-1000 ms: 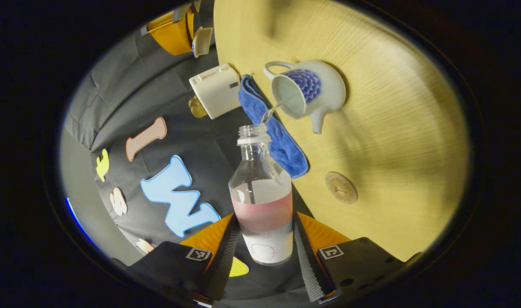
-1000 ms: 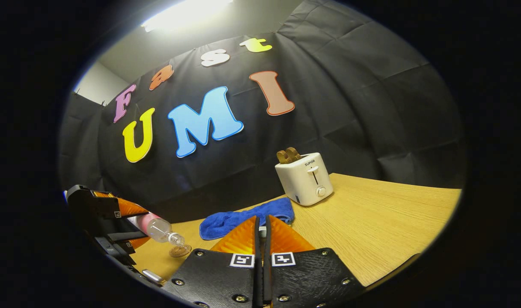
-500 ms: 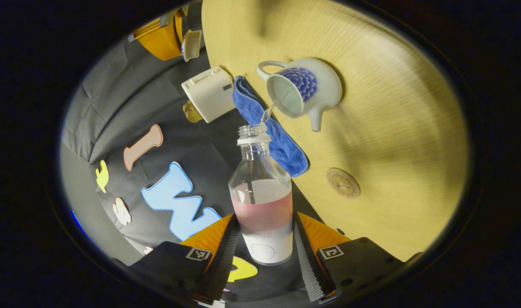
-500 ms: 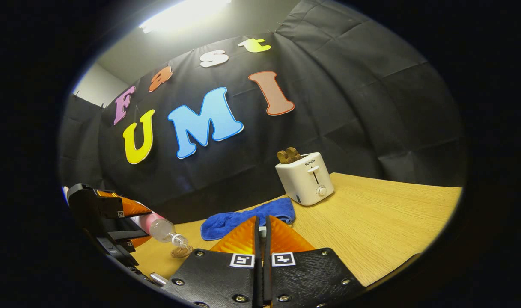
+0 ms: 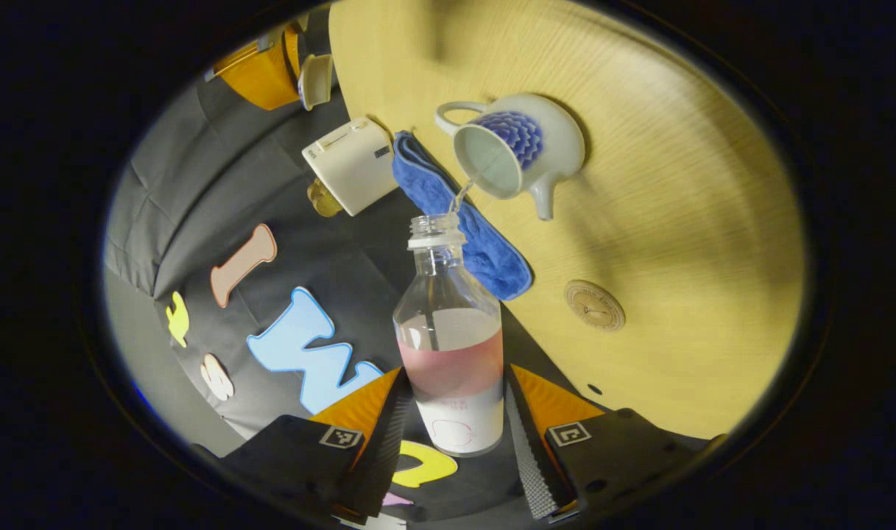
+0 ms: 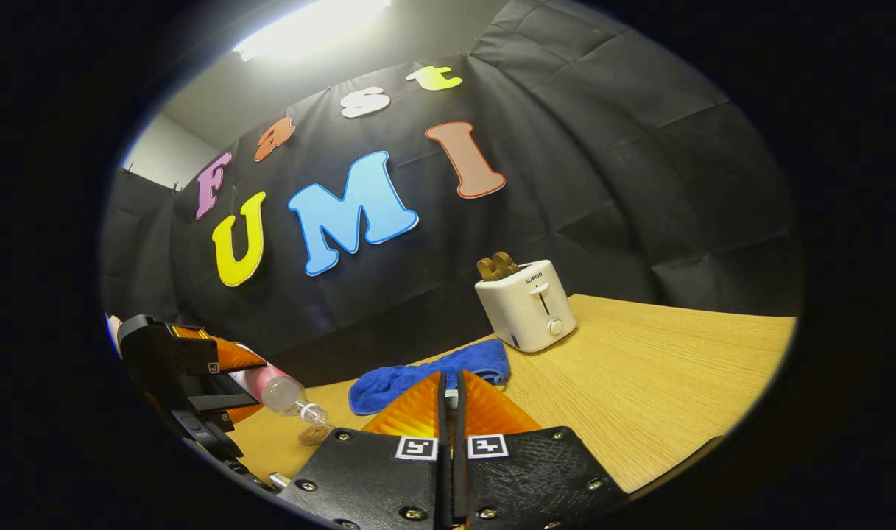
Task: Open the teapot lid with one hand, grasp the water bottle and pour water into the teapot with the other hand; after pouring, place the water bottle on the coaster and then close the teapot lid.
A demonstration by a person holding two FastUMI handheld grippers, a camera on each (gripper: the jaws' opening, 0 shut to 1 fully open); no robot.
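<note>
Your left gripper [image 5: 455, 412] has the water bottle [image 5: 453, 346] clamped by its lower body, one finger pressing on each side, and you hold it tipped well over so its open mouth points down toward the tabletop [image 5: 676, 184]. A thin stream of water [image 5: 462, 193] runs from the mouth into the open teapot [image 5: 517, 151], which stands on the tabletop near its far edge, just beside the blue cloth [image 5: 459, 213] with the white toaster [image 5: 352, 165] beyond it. So the lid is already off and you look to be in the middle of pouring; the bottle looks roughly half full. The round wooden coaster [image 5: 595, 305] lies bare on the tabletop, apart from the teapot and nearer to you, so setting the bottle on it is not yet done, and closing the teapot comes after that. In the left gripper view your right gripper [image 5: 271, 66] is raised past the toaster, with the teapot lid [image 5: 315, 70] at its fingers. In the right gripper view its fingers [image 6: 492, 401] are almost closed, with something pale between them, most likely that lid. From that view the left gripper [image 6: 190, 368] holds the bottle slanted down, above the tabletop's near left part.
</note>
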